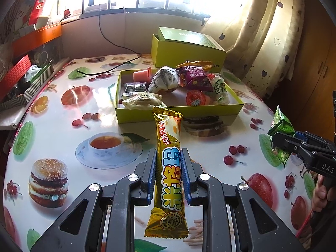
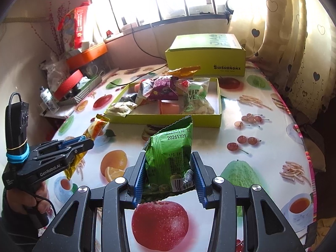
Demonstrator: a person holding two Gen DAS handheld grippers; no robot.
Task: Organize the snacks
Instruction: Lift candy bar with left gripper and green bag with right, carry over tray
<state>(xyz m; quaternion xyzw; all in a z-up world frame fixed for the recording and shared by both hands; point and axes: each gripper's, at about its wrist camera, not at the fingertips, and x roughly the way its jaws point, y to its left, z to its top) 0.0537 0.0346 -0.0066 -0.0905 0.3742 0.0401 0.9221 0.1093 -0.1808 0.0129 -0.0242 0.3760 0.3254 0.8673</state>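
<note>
- left gripper [image 1: 169, 157]: jaws clamped tight on a long gold snack stick [image 1: 169, 163], pads pressing both sides mid-length; the stick runs lengthwise between the fingers, top end toward the tray, bottom end hanging below the jaws above the tablecloth.
- right gripper [image 2: 168, 163]: jaws partly closed, pinching a green snack packet [image 2: 170, 157] at its lower half; the packet stands upright, crimped top edge up, date print facing the camera.
- Open yellow-green tray [image 1: 180, 110] sits mid-table toward the far edge and is loaded: white-wrapped buns, purple packet, orange jelly cups, a clear bag of pale snacks, a gold wrapper on top.
- Closed yellow-green box [image 2: 204, 62] sits just behind the tray at the table's far edge.
- Left wrist view only: right gripper in side profile at the right edge, green packet sticking out of its jaws; also the near-left of the fruit-print table [image 1: 63, 138].
- Right wrist view only: left gripper from the side, the hand [image 2: 23, 201] on its handle, the stick poking out both ends; also the box's front lettering and the table's right edge by the curtain [image 2: 294, 52].
- Both items are held off the table, short of the tray's near wall.
</note>
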